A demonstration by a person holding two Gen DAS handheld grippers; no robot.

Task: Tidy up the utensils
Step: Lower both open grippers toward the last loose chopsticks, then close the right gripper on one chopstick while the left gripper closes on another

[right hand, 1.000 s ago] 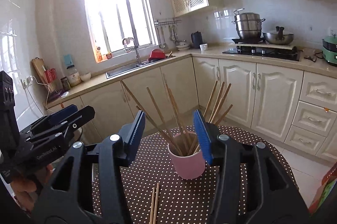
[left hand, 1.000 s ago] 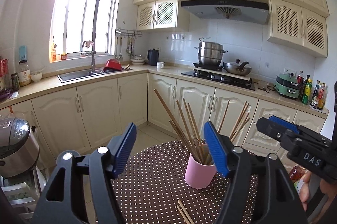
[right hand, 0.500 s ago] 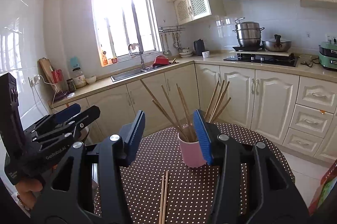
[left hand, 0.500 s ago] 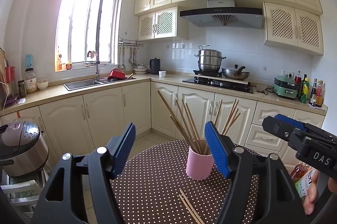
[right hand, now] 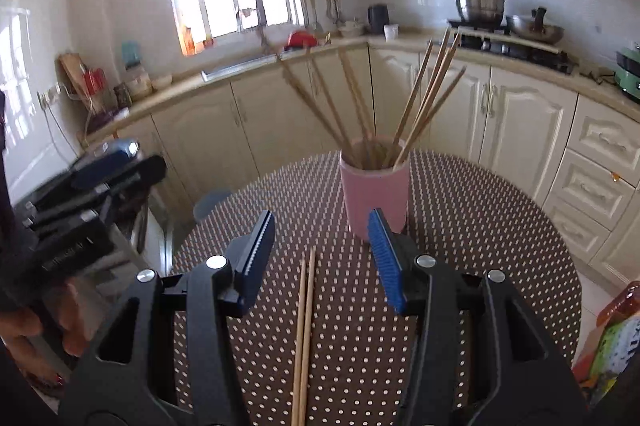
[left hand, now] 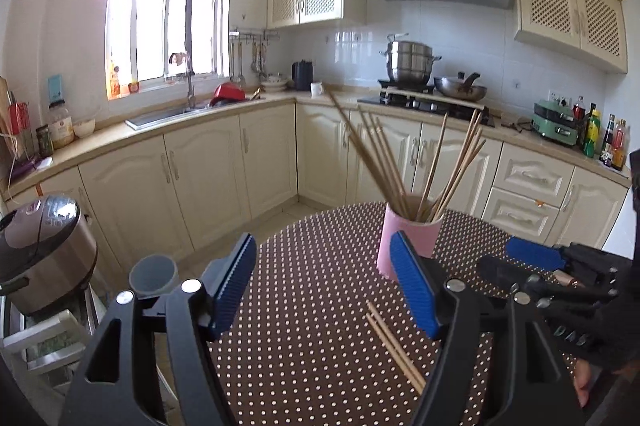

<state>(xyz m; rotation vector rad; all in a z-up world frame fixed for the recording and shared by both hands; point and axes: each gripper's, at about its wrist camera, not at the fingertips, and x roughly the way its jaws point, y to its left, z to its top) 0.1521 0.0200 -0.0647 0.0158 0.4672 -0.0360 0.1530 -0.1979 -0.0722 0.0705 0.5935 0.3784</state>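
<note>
A pink cup full of several wooden chopsticks stands upright on the round brown polka-dot table. Two loose chopsticks lie side by side on the cloth, nearer than the cup. My right gripper hangs open just above them, and they run between its blue pads. My left gripper is open over the table, with the pair lying under its right finger. In the left wrist view the right gripper shows at the right edge; in the right wrist view the left gripper is blurred at the left.
A rice cooker and a grey bin stand left of the table. Kitchen cabinets and a counter with a sink and stove line the far walls. A colourful packet sits at the table's right edge.
Both grippers have sunk toward the table and tipped downward; the cup and the loose chopsticks now appear larger and nearer. Neither gripper's opening looks different.
</note>
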